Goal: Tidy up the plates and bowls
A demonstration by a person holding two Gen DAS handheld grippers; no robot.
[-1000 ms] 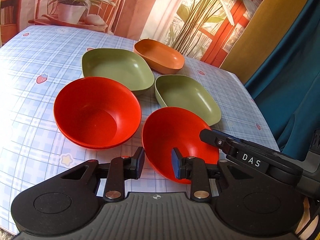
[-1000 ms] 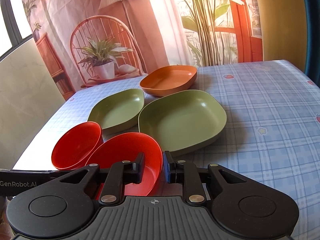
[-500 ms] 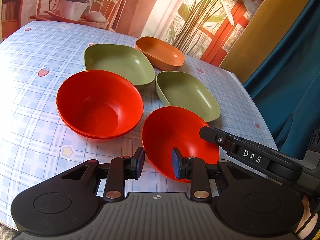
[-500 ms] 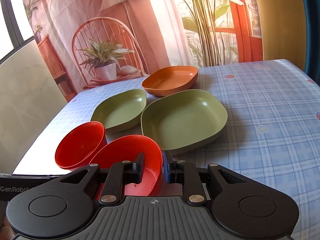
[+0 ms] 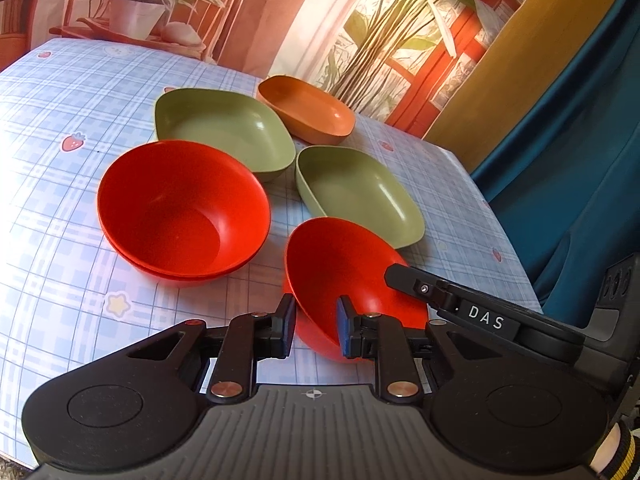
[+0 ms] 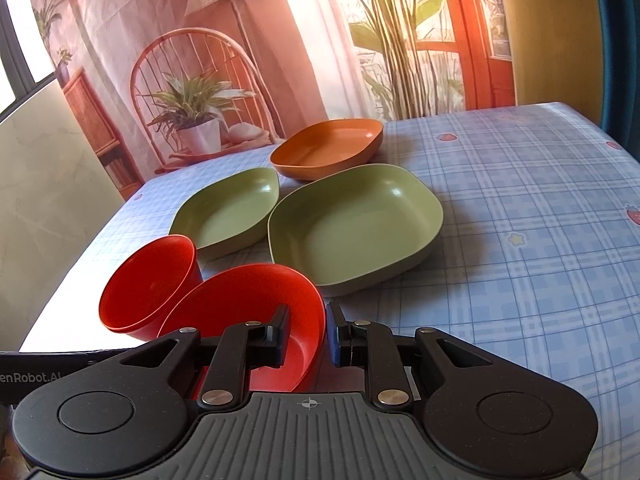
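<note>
Partly done, by the look of it. A red stack (image 5: 180,212) stands on the left of the tabletop (image 5: 60,272); a second rim shows under the upper one, so two bowls seem nested there already. The third bowl (image 5: 344,272) is near, right of the stack and tipped towards it, its far side raised.

The right gripper (image 6: 306,332) is closed on that bowl's right rim; the wall runs up between its fingers, one inside the bowl and one outside. The left gripper (image 5: 314,330) has the bowl's near left rim between its fingers and its jaws have just been closing; whether the pads press on the wall yet I cannot tell. So both grippers are at the one bowl; it reads as the step of carrying it over and dropping it into the stack.

The plates look untouched. The left green plate (image 5: 224,132) lies just behind the stack; the right green plate (image 5: 356,196) lies just behind the held bowl; the orange plate (image 5: 308,112) sits farthest, just beyond the two. They lie close together, each flat on the cloth, none nested in another.

Left to do, as I judge it: seat the third bowl on the stack; then gather the two green plates and the orange one into a pile.
</note>
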